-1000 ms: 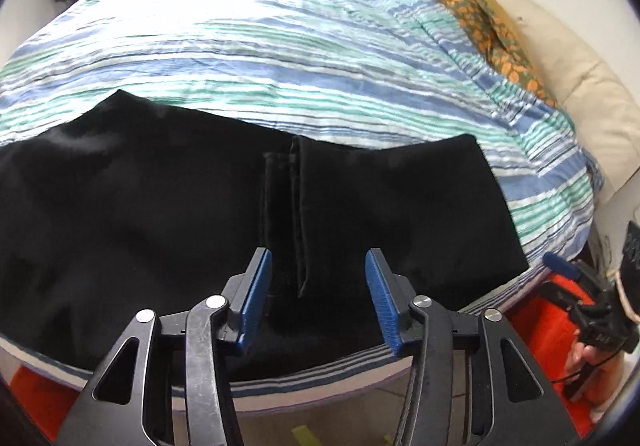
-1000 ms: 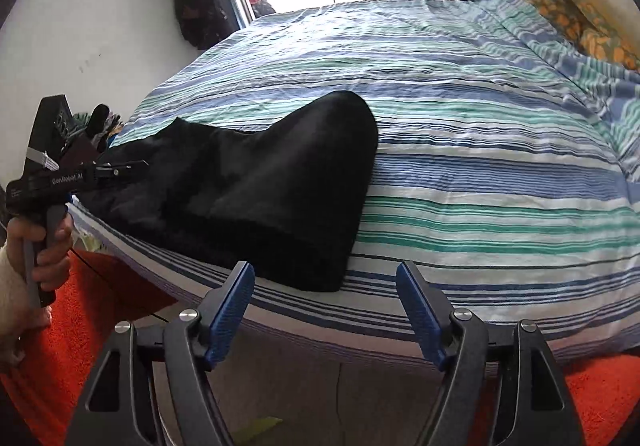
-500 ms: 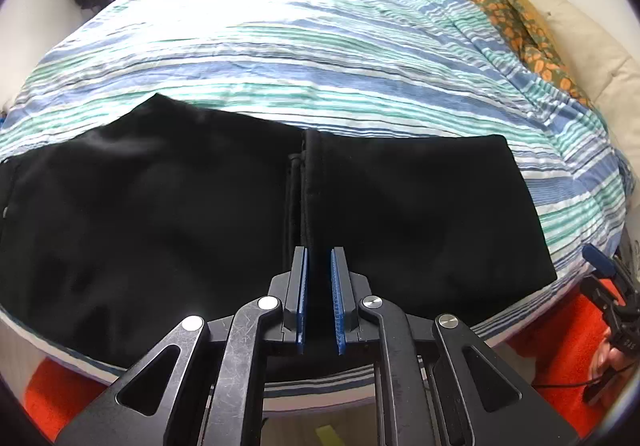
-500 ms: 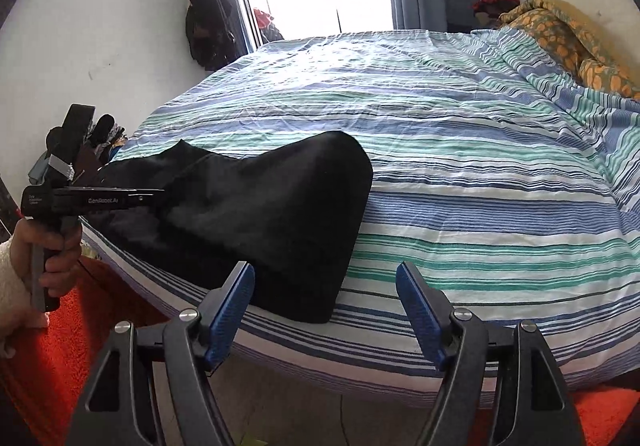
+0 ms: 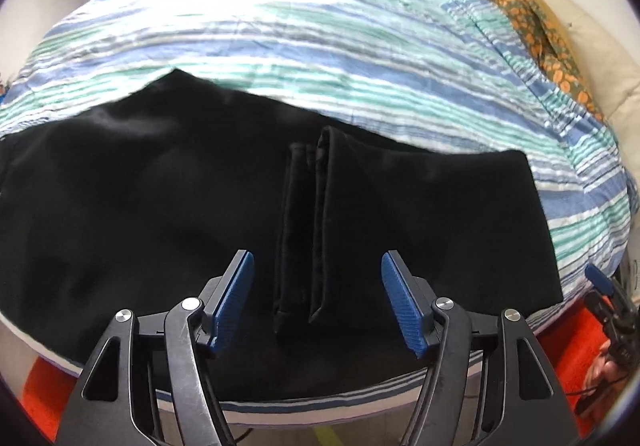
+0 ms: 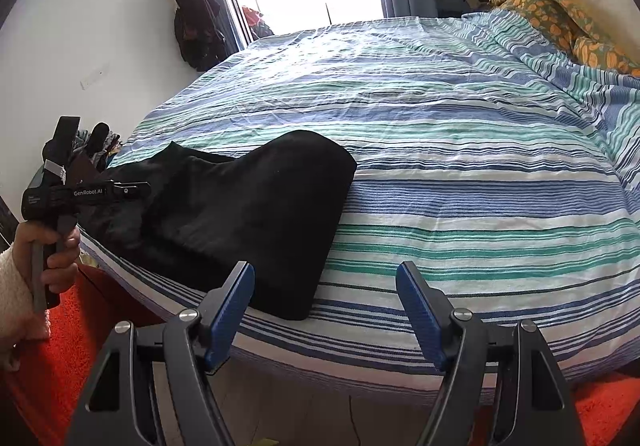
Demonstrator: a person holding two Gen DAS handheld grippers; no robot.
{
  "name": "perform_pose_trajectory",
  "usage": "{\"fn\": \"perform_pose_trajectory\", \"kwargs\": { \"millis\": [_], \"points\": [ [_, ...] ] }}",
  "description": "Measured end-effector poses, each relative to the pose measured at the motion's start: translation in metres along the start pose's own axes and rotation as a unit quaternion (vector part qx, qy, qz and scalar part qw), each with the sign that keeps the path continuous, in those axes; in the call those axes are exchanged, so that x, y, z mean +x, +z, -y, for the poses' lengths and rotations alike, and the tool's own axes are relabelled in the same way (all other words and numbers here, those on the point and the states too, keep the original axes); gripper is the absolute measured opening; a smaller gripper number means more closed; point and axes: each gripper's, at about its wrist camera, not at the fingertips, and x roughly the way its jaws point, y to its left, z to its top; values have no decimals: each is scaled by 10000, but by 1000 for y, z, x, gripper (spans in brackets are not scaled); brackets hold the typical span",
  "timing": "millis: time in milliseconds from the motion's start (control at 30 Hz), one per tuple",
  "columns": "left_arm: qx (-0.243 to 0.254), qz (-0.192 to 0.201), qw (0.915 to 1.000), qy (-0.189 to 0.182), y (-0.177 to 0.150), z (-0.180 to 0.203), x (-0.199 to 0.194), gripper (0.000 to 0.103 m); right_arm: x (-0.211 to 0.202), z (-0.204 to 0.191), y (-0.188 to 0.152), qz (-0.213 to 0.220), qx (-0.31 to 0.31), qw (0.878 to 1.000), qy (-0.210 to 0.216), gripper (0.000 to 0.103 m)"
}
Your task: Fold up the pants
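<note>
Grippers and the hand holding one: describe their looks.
Both the left gripper and right gripper have black angular frames with triangular cutouts, silver pivot bolts and ribbed blue pads on the jaws. The left one's side reads "GenRobot.AI". The bare hand wears a fuzzy cream sleeve.

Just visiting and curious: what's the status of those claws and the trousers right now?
Left gripper open, holding nothing. Right gripper open, off the near bed edge. Black pants lie partly folded. Nothing in the way.

The right gripper (image 6: pixel 325 310) is hovering with its jaws spread wide over the striped bed (image 6: pixel 460 173) edge. Black pants (image 6: pixel 256 213) are lying ahead-left. Farther left, a hand (image 6: pixel 52 250) is gripping the left gripper (image 6: pixel 80 191).
</note>
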Motion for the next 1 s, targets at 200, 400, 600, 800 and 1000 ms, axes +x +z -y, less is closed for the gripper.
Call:
{"fn": "perform_pose_trajectory", "kwargs": {
  "millis": [200,400,600,800,1000],
  "points": [
    [165,-119,9996,220,-1,14,18,12,-3,4,-1,56,113,9999,-33,73],
    [724,58,9972,200,-15,23,-7,9,-1,22,-2,-32,441,9988,-202,73],
    [-15,-34,9999,143,-12,-9,-1,14,4,0,24,137,-28,9998,144,62],
    [100,-8,9994,345,-15,-4,-1,26,64,-36,40,-357,-507,9927,1037,45],
    [-24,101,9996,273,-21,-9,-6,45,94,-19,47,-1123,-153,9887,981,32]
  ]
}}
